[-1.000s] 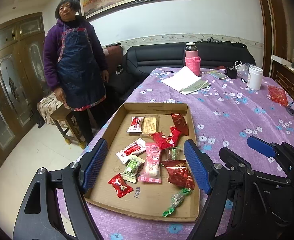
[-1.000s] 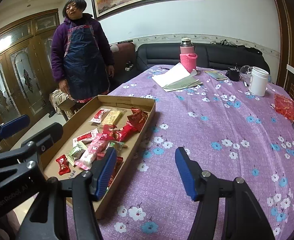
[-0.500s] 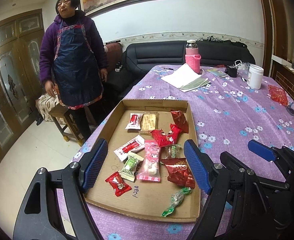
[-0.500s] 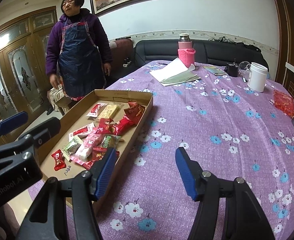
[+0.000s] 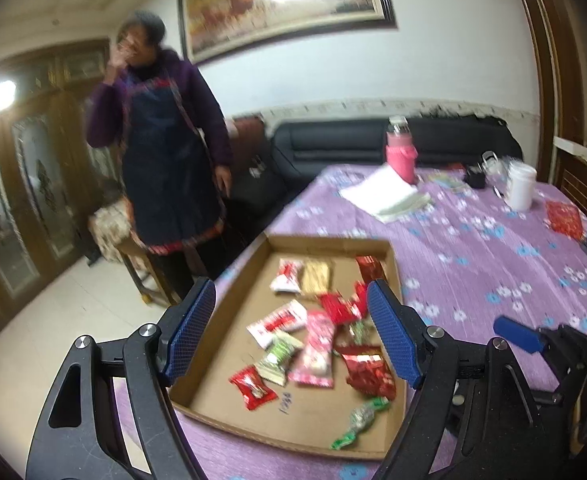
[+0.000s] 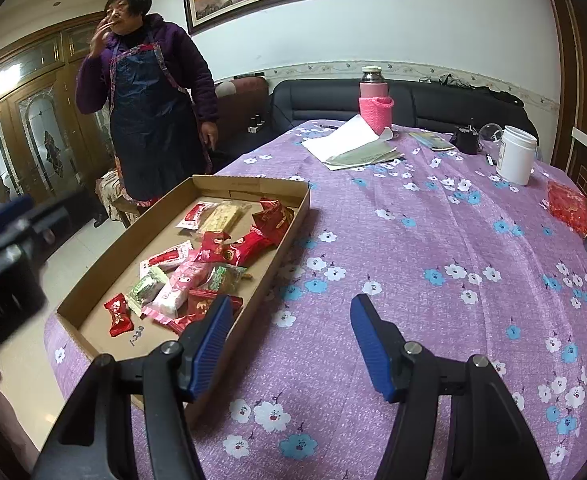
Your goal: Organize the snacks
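A shallow cardboard tray (image 5: 229,300) (image 6: 133,236) lies on the left part of the purple flowered table. It holds several wrapped snacks: a pink packet (image 5: 315,348) (image 6: 183,288), red packets (image 5: 367,370) (image 6: 235,246), a small red candy (image 5: 252,386) (image 6: 118,314), green ones (image 5: 279,354) (image 6: 145,289) and a beige bar (image 5: 315,274) (image 6: 222,217). My left gripper (image 5: 291,330) is open and empty above the tray's near half. My right gripper (image 6: 289,346) is open and empty over the tablecloth, just right of the tray's near corner.
A woman in a dark apron (image 6: 149,104) stands beyond the table's left edge beside a stool. At the table's far end stand a pink flask (image 6: 374,100), papers (image 6: 353,146), a white jar (image 6: 515,154) and a red bag (image 6: 567,204). A black sofa (image 6: 433,100) is behind.
Both grippers have risen and tilted a little, so the tray sits lower in both views. The left view is motion-blurred. The woman has raised her hand to her face.
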A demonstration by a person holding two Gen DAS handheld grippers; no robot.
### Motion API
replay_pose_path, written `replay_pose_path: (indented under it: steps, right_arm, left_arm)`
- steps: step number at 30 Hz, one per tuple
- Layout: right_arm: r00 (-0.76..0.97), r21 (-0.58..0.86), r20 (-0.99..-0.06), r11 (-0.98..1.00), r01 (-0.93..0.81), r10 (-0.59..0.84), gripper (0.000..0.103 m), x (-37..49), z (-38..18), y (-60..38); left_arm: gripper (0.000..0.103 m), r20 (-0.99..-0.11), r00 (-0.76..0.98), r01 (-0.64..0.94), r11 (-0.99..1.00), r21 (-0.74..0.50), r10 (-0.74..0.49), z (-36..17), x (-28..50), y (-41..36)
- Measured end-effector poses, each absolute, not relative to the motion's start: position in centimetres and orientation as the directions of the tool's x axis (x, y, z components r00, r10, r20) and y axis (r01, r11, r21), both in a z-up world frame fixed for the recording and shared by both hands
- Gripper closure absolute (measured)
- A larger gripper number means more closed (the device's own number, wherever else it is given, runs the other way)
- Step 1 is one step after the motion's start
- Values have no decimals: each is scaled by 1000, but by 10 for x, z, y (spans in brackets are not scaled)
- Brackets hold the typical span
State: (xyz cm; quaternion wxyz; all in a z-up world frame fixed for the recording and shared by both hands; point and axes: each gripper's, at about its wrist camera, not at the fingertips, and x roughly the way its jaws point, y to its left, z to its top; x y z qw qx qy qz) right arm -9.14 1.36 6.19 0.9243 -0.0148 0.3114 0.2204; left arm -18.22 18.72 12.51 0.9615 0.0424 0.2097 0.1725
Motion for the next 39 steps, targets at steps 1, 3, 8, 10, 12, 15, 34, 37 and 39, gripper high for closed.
replay_pose_path:
  steps: [1, 3, 8, 10, 12, 15, 34, 37, 39]
  right_arm:
    - [709, 110, -581, 901, -419, 400, 38, -92, 62, 14]
    - [709, 109, -578, 900, -423, 404, 38, -93, 63, 14]
    - [708, 105, -576, 896, -432, 409, 38, -96, 62, 16]
    - [707, 99, -578, 895, -435, 408, 38, -98, 61, 16]
    - [707, 93, -578, 894, -439, 407, 38, -99, 61, 17]
    - [707, 87, -578, 892, -443, 407, 38, -101, 61, 18]
    - [680, 51, -608, 875, -481, 410, 38, -107, 52, 34]
    - [676, 49, -611, 873, -486, 411, 38, -107, 51, 35]
    - [674, 46, -613, 870, -491, 413, 38, -107, 50, 36]
  left_arm:
    - [23, -362, 856, -332, 929, 162, 369, 128, -186, 185]
    - [23, -293, 859, -383, 906, 180, 421, 131, -197, 180]
    - [7, -263, 856, -409, 894, 182, 445, 124, -205, 177]
    - [7, -314, 857, -374, 912, 167, 409, 121, -200, 179]
    - [7, -347, 849, -366, 918, 156, 398, 119, -197, 181]
    - [7, -391, 838, -357, 924, 134, 381, 116, -193, 185]
    - [7, -571, 762, -343, 938, 47, 307, 92, -176, 203]
    - [7, -576, 759, -340, 939, 44, 302, 91, -174, 206]
    - [7, -580, 758, -339, 940, 41, 299, 90, -173, 207]
